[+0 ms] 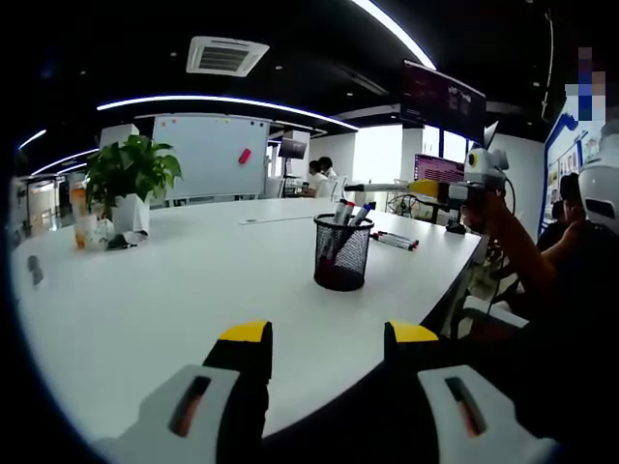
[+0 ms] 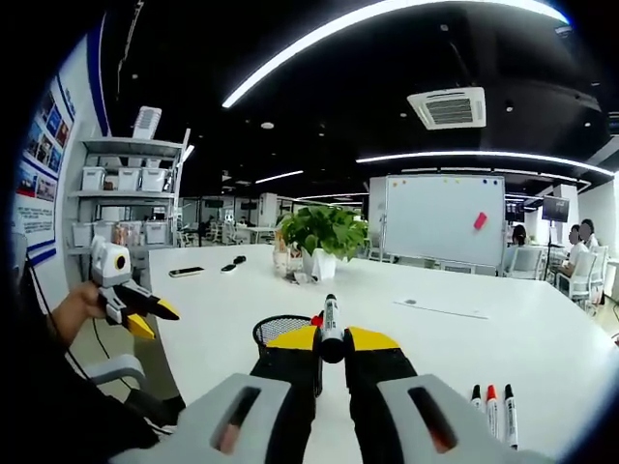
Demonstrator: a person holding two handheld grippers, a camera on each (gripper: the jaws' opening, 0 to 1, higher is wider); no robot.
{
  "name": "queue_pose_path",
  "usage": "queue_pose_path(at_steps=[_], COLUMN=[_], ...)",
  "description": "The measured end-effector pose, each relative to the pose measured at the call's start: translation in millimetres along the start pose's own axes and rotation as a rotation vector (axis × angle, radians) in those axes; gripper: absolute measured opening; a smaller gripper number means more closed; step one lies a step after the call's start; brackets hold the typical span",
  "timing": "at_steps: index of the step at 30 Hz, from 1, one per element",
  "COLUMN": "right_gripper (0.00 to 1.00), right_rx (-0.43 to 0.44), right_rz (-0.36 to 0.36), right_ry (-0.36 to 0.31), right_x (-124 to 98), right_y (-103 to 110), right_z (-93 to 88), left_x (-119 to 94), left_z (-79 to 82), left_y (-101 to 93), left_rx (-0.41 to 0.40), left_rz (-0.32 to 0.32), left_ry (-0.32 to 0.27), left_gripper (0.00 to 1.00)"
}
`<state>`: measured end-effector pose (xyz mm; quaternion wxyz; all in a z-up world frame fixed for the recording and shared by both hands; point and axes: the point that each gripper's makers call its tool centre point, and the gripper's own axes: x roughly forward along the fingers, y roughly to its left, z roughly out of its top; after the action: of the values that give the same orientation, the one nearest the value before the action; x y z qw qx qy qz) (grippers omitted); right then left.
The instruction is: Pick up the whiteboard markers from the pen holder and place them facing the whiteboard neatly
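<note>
A black mesh pen holder (image 1: 342,253) stands on the white table (image 1: 174,290) with red and blue whiteboard markers (image 1: 348,213) sticking out of it. In the left gripper view my left gripper (image 1: 329,333) hangs open over the table's near edge, well short of the holder. My right gripper (image 2: 333,340) is shut on a black marker (image 2: 331,324) that points up, just above the pen holder (image 2: 280,331). Three markers (image 2: 491,411) lie side by side on the table to the right. The whiteboard (image 2: 440,217) stands far behind the table.
A potted plant (image 1: 131,174) and a drink stand at the table's far side. Phones (image 2: 186,272) lie near the table's left edge, shelves (image 2: 126,179) behind. People sit at the far right (image 2: 580,242). My right gripper (image 1: 426,188) is beyond the holder; my left gripper (image 2: 155,319) is at the left.
</note>
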<state>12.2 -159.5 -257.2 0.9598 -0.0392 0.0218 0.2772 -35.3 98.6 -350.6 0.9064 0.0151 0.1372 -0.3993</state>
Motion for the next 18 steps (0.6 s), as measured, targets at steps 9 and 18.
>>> queue_pose_path(at_steps=[9, 18], right_gripper=[0.13, 0.13], right_rx=[0.019, 0.071], right_rz=[-0.022, -0.019], right_ry=[-0.003, -0.009], right_x=[-5, -13], right_y=[-10, -16], right_z=[-0.4, -0.8], left_x=[-1, -2], left_z=[1.5, -0.7], left_y=[0.5, 4.9], left_rx=[0.003, -0.033], left_rz=[0.003, 0.031], left_ry=[-0.002, 0.002], left_gripper=[0.48, 0.49])
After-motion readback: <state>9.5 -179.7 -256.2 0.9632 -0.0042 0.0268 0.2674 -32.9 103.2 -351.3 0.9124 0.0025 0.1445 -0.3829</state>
